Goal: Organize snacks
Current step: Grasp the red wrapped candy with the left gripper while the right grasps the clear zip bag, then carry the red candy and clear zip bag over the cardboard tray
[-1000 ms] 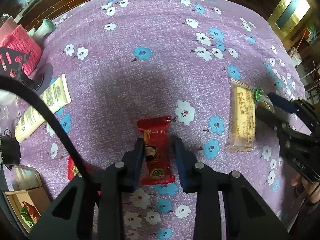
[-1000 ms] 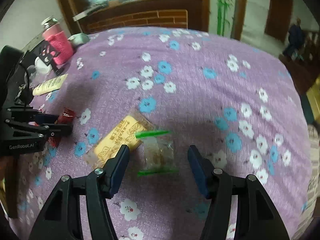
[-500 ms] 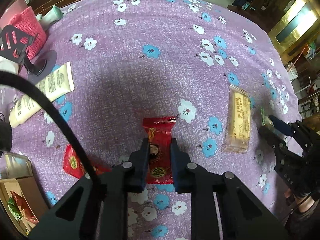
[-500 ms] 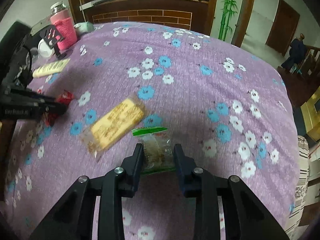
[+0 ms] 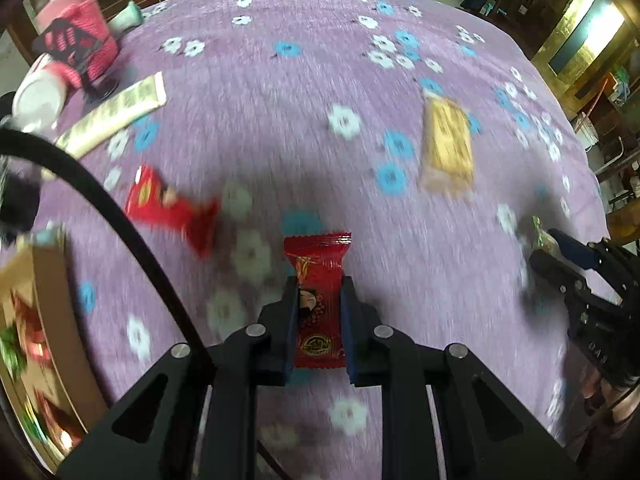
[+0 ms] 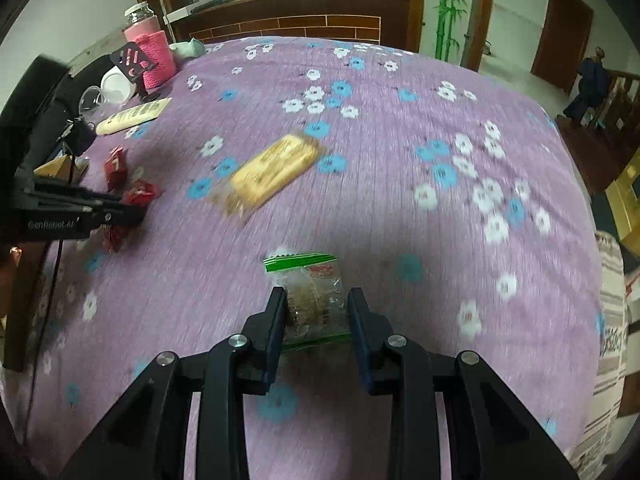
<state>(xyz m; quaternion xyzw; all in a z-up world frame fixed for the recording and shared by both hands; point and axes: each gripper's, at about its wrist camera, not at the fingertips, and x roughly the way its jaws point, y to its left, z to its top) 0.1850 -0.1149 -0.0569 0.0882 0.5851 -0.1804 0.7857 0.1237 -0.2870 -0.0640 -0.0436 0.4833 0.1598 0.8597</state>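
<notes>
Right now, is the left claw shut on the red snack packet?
Yes, shut: the left claw has both fingers pressed against the red snack packet.

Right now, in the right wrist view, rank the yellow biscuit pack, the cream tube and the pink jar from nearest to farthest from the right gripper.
1. Yellow biscuit pack: mid-table, just beyond the right gripper.
2. Cream tube: far left, lying flat.
3. Pink jar: back left corner, standing behind the tube.

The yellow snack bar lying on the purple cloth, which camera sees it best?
The right wrist view: the yellow snack bar lies near the middle there, its whole wrapper visible, though blurred. The left wrist view shows it farther right, also whole but blurrier.
</notes>
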